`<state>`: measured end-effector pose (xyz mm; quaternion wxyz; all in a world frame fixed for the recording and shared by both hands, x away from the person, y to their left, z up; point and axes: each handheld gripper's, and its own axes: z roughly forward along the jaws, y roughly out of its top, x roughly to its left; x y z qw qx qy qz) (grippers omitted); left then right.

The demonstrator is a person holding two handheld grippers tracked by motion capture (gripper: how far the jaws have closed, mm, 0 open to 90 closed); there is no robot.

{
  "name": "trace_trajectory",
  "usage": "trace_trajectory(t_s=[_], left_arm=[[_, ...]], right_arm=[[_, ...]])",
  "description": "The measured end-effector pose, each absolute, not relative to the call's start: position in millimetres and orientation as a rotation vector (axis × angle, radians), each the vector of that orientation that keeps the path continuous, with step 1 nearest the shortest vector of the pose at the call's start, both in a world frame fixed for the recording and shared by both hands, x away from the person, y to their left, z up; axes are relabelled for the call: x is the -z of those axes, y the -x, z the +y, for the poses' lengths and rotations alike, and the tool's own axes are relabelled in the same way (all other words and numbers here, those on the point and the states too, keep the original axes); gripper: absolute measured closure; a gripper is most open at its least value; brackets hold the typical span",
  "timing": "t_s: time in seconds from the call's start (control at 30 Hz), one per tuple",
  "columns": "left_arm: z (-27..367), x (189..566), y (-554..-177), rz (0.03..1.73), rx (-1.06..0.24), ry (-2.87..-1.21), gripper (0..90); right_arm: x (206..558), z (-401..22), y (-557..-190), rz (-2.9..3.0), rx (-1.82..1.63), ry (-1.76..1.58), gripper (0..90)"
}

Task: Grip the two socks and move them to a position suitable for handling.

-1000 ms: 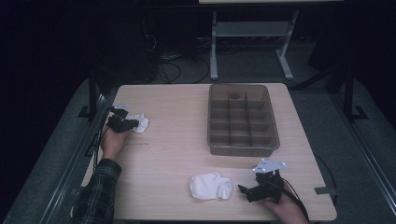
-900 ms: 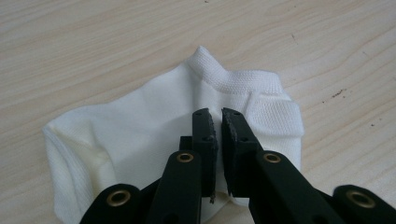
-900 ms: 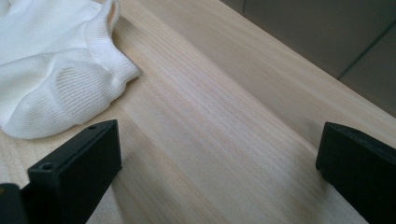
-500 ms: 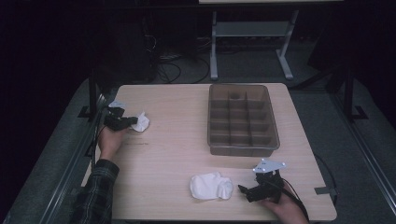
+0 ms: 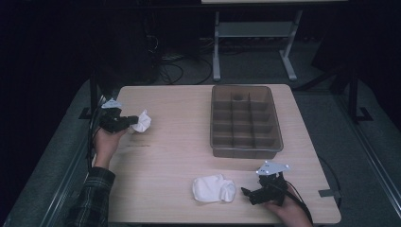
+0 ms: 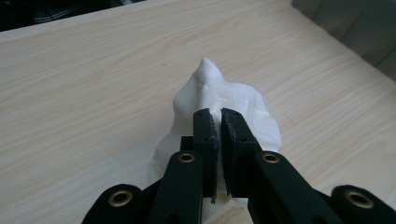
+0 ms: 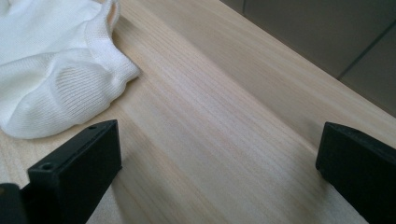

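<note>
At the left edge of the table (image 5: 165, 156), the left gripper (image 5: 126, 122) is pinched tight on a small white sock (image 5: 142, 123); its fabric peaks up just past the jaw tips, probably so the sock can be carried to the compartmented tray (image 5: 245, 120) at the far right. The right gripper (image 5: 249, 193) rests at the near right with its jaws spread wide and nothing between them, just beside a second white sock (image 5: 213, 188), seemingly ready to take that one.
</note>
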<state>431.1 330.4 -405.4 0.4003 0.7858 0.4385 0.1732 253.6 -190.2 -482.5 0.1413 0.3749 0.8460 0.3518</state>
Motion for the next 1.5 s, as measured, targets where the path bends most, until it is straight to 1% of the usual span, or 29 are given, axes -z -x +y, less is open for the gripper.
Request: trace_trajectory(t_s=[0.17, 0.3, 0.53, 0.83, 1.13, 1.5], left_arm=[[329, 400, -421, 1.087, -0.419, -1.97, 85.3], [327, 393, -413, 1.058, -0.413, -1.991, 85.3], [322, 383, -395, 1.015, -0.392, -1.95, 85.3], [316, 381, -380, 0.975, -0.369, -1.963, 85.3], [303, 385, -372, 0.935, -0.344, -1.99, 85.2], [284, 380, -359, 0.861, -0.31, -2.004, 85.2]], right_arm=[[482, -190, -254, 2.443, -1.016, -1.082, 0.0], [482, -190, -254, 2.443, -1.016, -1.082, 0.0], [483, -190, -254, 2.444, -1.015, -1.078, 0.0], [482, -190, -253, 2.444, -1.015, -1.08, 0.0], [482, -190, -253, 2.438, -1.012, -1.092, 0.0], [482, -191, -253, 2.438, -1.01, -1.093, 0.0]])
